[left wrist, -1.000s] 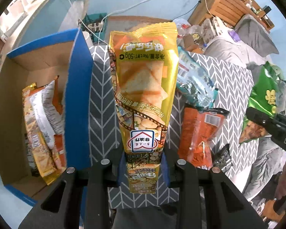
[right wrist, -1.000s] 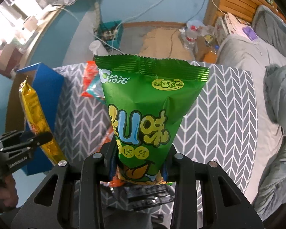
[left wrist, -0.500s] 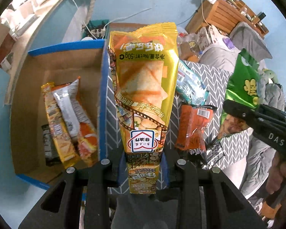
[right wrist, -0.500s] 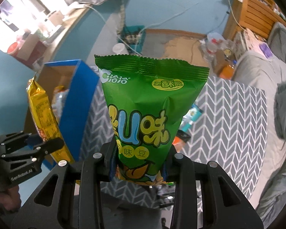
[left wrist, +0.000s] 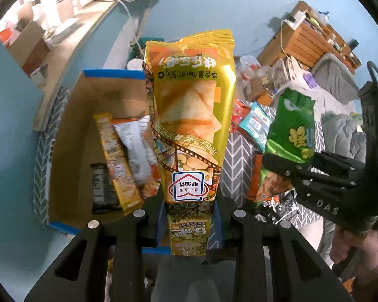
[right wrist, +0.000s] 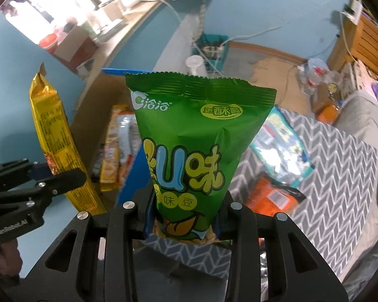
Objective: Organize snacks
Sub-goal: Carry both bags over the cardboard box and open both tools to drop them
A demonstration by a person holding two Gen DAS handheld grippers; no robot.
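My left gripper [left wrist: 189,216] is shut on a tall yellow snack bag [left wrist: 189,115] and holds it upright over the near right edge of an open cardboard box with blue edges [left wrist: 70,130]. Several snack packs [left wrist: 118,161] lie inside the box. My right gripper [right wrist: 184,224] is shut on a green snack bag [right wrist: 194,148], held just right of the box [right wrist: 93,115]. The green bag [left wrist: 292,130] and right gripper show at the right of the left wrist view. The yellow bag [right wrist: 53,136] shows at the left of the right wrist view.
Loose snack packs lie on the grey chevron cloth [right wrist: 340,171]: an orange pack [right wrist: 269,196] and a teal-and-white pack [right wrist: 279,148]. A wooden counter [left wrist: 63,58] runs behind the box. A bed with grey covers [left wrist: 337,83] and a wooden shelf [left wrist: 312,40] stand at the far right.
Both grippers have moved left and up toward the box with their bags. The box has shifted toward the middle of both views, and more of its inside shows.
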